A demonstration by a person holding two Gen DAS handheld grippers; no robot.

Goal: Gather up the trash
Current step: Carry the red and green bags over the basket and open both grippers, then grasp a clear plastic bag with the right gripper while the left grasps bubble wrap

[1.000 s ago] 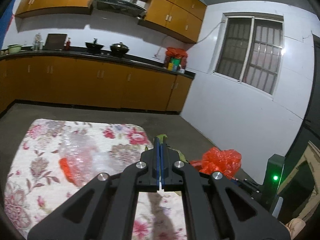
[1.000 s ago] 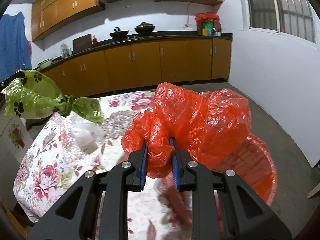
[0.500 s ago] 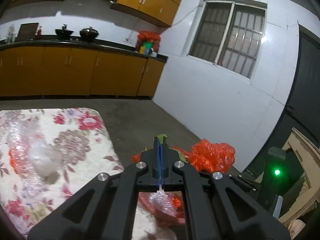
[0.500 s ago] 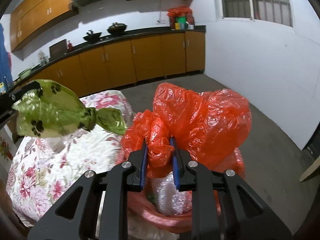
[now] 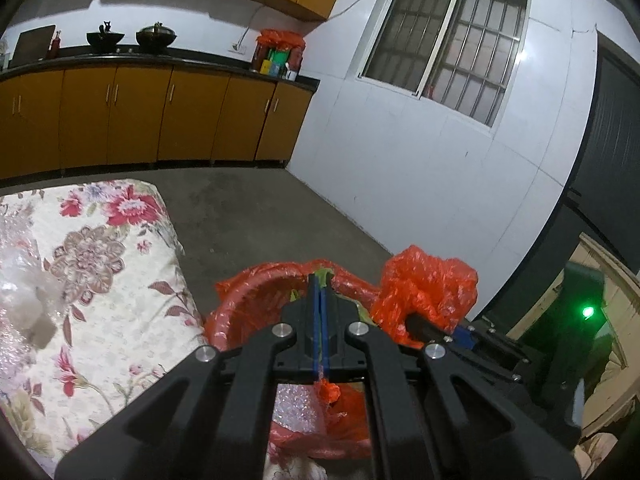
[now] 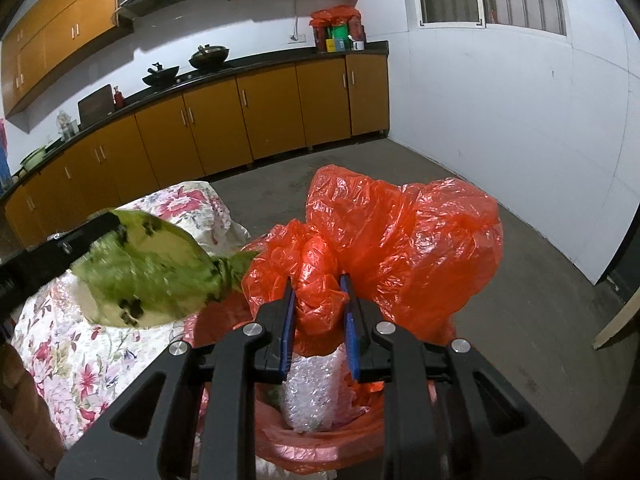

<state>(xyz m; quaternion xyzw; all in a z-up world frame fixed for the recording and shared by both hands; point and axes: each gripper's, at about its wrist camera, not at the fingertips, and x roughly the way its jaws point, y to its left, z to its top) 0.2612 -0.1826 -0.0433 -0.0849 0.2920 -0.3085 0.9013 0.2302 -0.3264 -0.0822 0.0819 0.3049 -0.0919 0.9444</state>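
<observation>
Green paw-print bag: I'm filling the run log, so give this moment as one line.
left claw: shut on green paw-print bag | right claw: shut on red bin liner | bag: above red bin, unreleased

A motion-blurred green wrapper [image 6: 148, 280] hides part of the floral tablecloth [image 6: 80, 360]; the red bag [image 6: 400, 248] conceals the bin beneath, and bubble wrap [image 6: 312, 392] sits half-hidden behind black fingers [image 6: 280, 320].
</observation>
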